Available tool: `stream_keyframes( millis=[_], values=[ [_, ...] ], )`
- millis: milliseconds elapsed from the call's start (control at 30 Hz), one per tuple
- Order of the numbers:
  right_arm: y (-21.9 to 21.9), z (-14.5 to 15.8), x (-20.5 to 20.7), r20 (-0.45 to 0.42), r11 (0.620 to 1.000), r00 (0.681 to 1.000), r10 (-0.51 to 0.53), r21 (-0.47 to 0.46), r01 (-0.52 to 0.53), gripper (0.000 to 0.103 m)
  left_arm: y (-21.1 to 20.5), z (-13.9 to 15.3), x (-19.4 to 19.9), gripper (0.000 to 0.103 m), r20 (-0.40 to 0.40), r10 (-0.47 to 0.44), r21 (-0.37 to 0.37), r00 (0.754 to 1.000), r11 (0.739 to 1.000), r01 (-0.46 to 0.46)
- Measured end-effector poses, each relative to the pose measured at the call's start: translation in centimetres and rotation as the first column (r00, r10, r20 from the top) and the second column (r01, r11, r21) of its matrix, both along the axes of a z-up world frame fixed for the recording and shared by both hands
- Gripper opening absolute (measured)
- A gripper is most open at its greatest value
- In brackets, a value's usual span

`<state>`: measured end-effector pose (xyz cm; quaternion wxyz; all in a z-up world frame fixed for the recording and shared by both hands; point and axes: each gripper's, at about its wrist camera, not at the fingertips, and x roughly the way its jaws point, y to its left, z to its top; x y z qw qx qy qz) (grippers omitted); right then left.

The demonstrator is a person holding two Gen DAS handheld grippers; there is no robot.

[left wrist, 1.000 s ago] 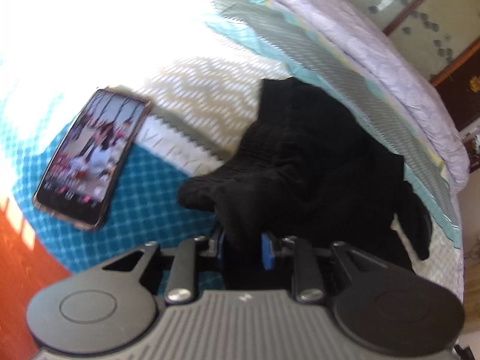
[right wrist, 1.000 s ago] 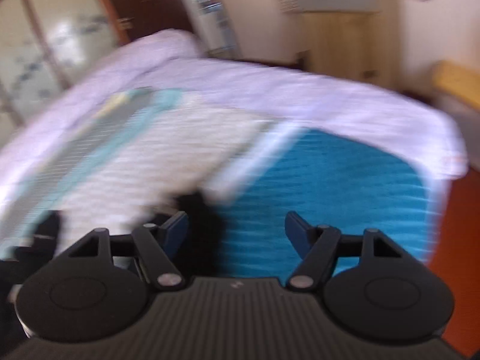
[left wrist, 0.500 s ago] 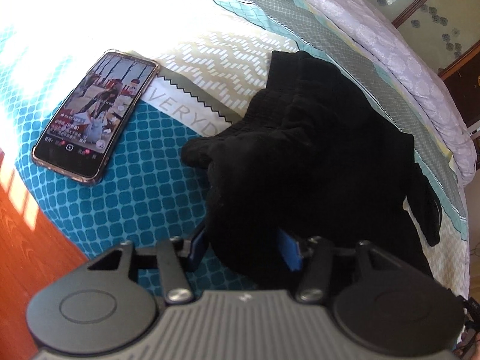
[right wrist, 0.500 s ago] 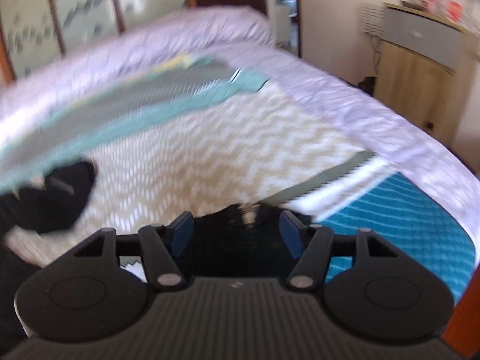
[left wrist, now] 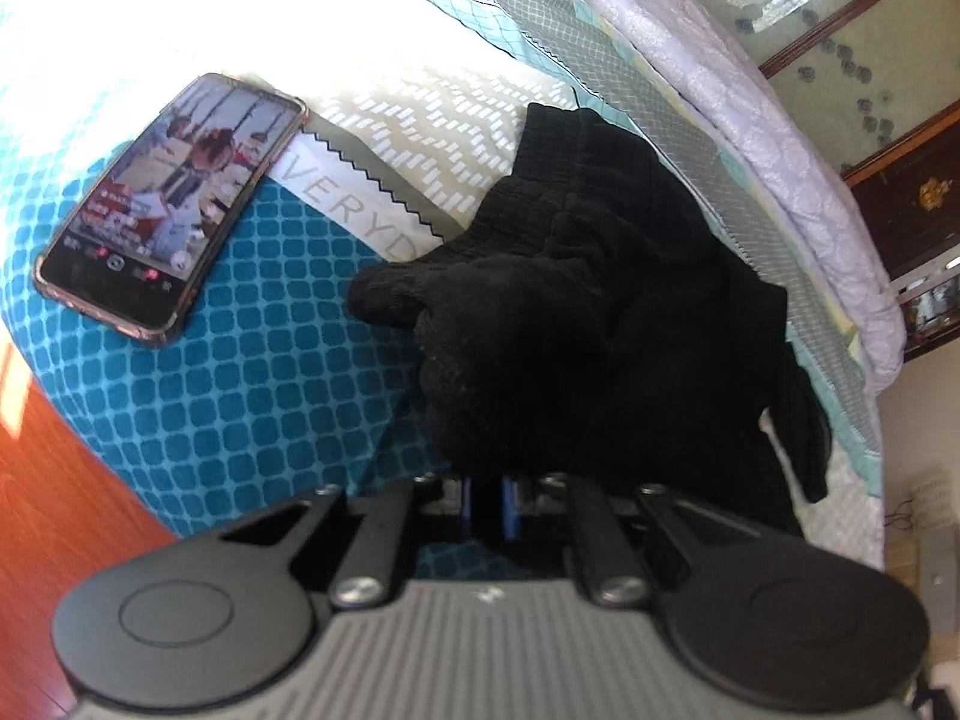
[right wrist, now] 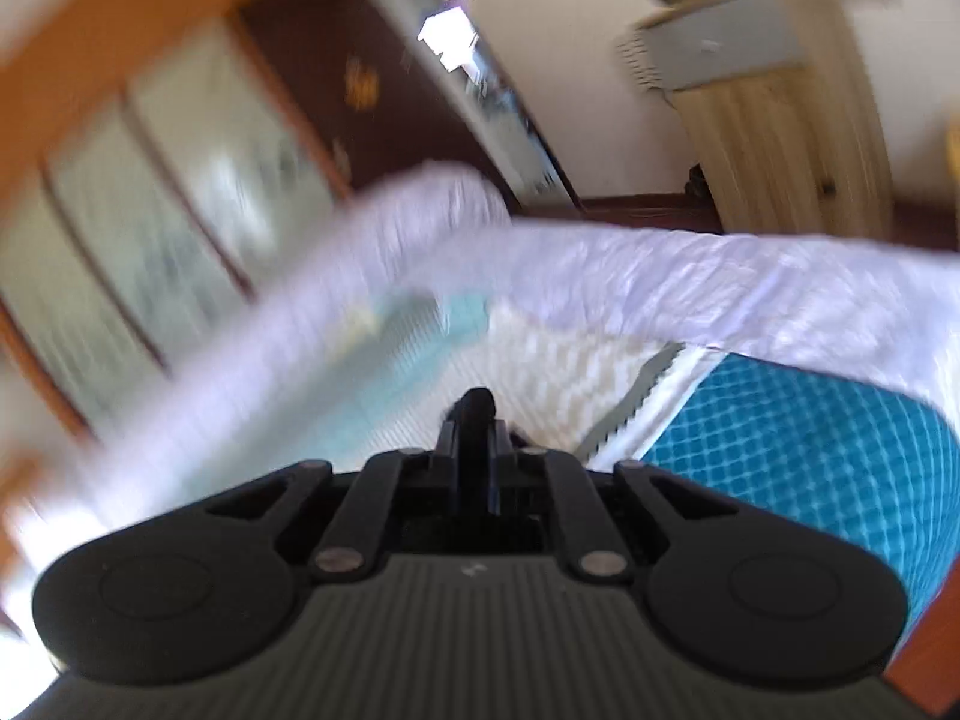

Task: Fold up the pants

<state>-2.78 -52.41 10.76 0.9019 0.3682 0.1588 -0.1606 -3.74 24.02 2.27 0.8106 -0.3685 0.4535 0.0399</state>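
The black pants (left wrist: 600, 312) lie crumpled in a heap on the patterned bedspread (left wrist: 270, 372); one end trails off to the right. At the bottom of the left wrist view, my left gripper (left wrist: 487, 495) is shut on the near edge of the heap, and its blue pads are almost hidden by the cloth. The right wrist view is blurred. There, my right gripper (right wrist: 477, 450) has its jaws closing tight on a small fold of the black pants (right wrist: 477, 405), which sticks up between the fingers above the bed.
A phone (left wrist: 171, 204) with a lit screen lies on the blue corner of the bedspread, left of the pants. A lilac quilt (left wrist: 750, 90) runs along the far side of the bed. Red-brown floor (left wrist: 60, 510) shows below the bed's corner. A wooden cabinet (right wrist: 768, 120) stands by the wall.
My left gripper's jaws opened around the near edge of the heap, then shut on it. My right gripper came onto the black cloth, shut on it and swung up towards the room.
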Motion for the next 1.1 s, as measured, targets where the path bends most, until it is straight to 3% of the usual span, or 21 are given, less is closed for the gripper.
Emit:
stream_keyframes(
  millis=[33, 100, 200, 300, 400, 500, 533, 600, 633, 700, 800, 900, 933, 1000, 1067, 1100],
  values=[
    [-1.3, -0.5, -0.9, 0.019, 0.998, 0.999, -0.041, 0.057, 0.039, 0.011, 0.1, 0.0, 0.2, 0.008, 0.001, -0.005, -0.031, 1.0, 0.999, 0.006],
    [-2.8, -2.0, -1.5, -0.026, 0.988, 0.996, -0.083, 0.129, 0.086, 0.011, 0.1, 0.5, 1.1, 0.008, 0.012, -0.018, -0.049, 1.0, 0.999, 0.019],
    [-2.9, -2.9, 3.1, -0.088, 0.983, 0.994, -0.063, 0.165, 0.077, 0.011, 0.5, 2.7, 3.1, 0.007, 0.071, -0.009, -0.066, 0.997, 0.998, 0.014],
    [-2.3, -2.5, 9.4, -0.05, 0.969, 0.998, -0.032, 0.242, 0.044, 0.011, 0.7, 6.7, 5.5, 0.007, 0.16, 0.0, -0.03, 0.987, 1.0, 0.005],
    [-1.9, -0.6, 14.8, 0.002, 0.953, 1.0, -0.027, 0.303, 0.025, 0.011, 1.3, 11.4, 6.5, 0.007, 0.261, 0.012, -0.044, 0.965, 0.999, -0.001],
    [-2.2, 2.9, 10.6, 0.127, 0.937, 0.992, -0.027, 0.348, -0.019, 0.011, 1.5, 15.0, 5.5, 0.007, 0.353, -0.012, -0.004, 0.936, 1.0, 0.015],
    [-2.4, 3.7, 11.2, 0.159, 0.938, 0.987, -0.025, 0.345, -0.032, 0.011, 1.6, 15.4, 5.0, 0.007, 0.365, -0.015, 0.004, 0.931, 1.0, 0.015],
    [-2.6, 4.4, 6.0, 0.199, 0.941, 0.98, -0.016, 0.335, -0.052, 0.011, 2.2, 14.9, 3.4, 0.007, 0.359, -0.014, 0.003, 0.933, 1.0, 0.014],
    [-2.9, 4.0, 5.8, 0.205, 0.939, 0.979, -0.011, 0.338, -0.061, 0.011, 2.4, 14.0, 2.8, 0.007, 0.337, -0.011, 0.001, 0.941, 1.0, 0.012],
    [-3.0, 1.9, 0.9, 0.179, 0.93, 0.984, -0.001, 0.363, -0.065, 0.011, 2.5, 11.1, 1.4, 0.007, 0.259, -0.009, 0.001, 0.966, 1.0, 0.009],
    [-3.2, -3.2, -4.1, 0.04, 0.917, 0.999, -0.007, 0.4, -0.01, 0.012, 2.2, 4.8, -0.1, 0.007, 0.089, -0.005, 0.004, 0.996, 1.0, 0.004],
    [-3.6, -8.6, -8.1, -0.115, 0.897, 0.992, -0.048, 0.432, 0.093, 0.012, 1.9, -1.1, -1.8, 0.009, -0.075, -0.004, 0.013, 0.997, 1.0, 0.005],
    [-3.7, -10.0, -9.2, -0.151, 0.882, 0.986, -0.073, 0.452, 0.135, 0.013, 1.9, -2.4, -2.3, 0.015, -0.126, 0.007, 0.021, 0.992, 1.0, -0.004],
    [-3.8, -11.3, -11.1, -0.207, 0.867, 0.968, -0.142, 0.447, 0.222, 0.014, 2.7, -2.8, -3.4, 0.019, -0.105, 0.031, -0.027, 0.994, 0.999, -0.034],
    [-4.6, -11.1, -12.7, -0.187, 0.833, 0.951, -0.245, 0.462, 0.305, 0.016, 3.9, -1.3, -4.1, 0.035, -0.098, 0.053, -0.044, 0.994, 0.997, -0.058],
    [-5.0, -10.3, -13.2, -0.19, 0.814, 0.931, -0.311, 0.452, 0.364, 0.024, 4.5, -0.3, -4.6, 0.035, -0.063, 0.064, -0.051, 0.996, 0.996, -0.067]
  ],
)
